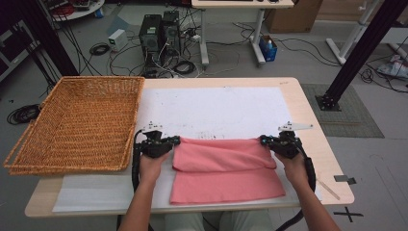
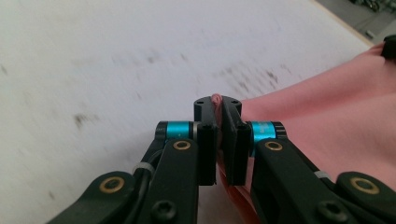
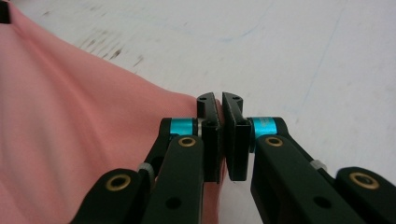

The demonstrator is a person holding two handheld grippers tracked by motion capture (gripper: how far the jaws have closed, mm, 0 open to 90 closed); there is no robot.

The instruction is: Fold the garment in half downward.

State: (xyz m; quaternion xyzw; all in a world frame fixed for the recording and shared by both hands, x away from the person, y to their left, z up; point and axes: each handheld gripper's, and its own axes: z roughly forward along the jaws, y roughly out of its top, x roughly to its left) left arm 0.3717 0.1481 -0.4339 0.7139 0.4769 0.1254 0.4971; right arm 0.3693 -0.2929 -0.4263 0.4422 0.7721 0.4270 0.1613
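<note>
A pink cloth (image 1: 223,168) lies folded over on the white mat, its upper layer stretched between my two grippers. My left gripper (image 1: 174,141) is shut on the cloth's left corner; in the left gripper view a pink nub (image 2: 216,99) pokes out between the closed jaws of the left gripper (image 2: 217,103). My right gripper (image 1: 264,140) is shut on the right corner, and in the right gripper view the pink cloth (image 3: 70,130) runs into the pinched jaws of the right gripper (image 3: 219,100). Both corners are held just above the mat.
A large wicker basket (image 1: 77,122) sits on the table's left end, overhanging its edge. The white mat (image 1: 216,108) covers most of the wooden table (image 1: 312,139). Computers, cables and another desk stand on the floor beyond.
</note>
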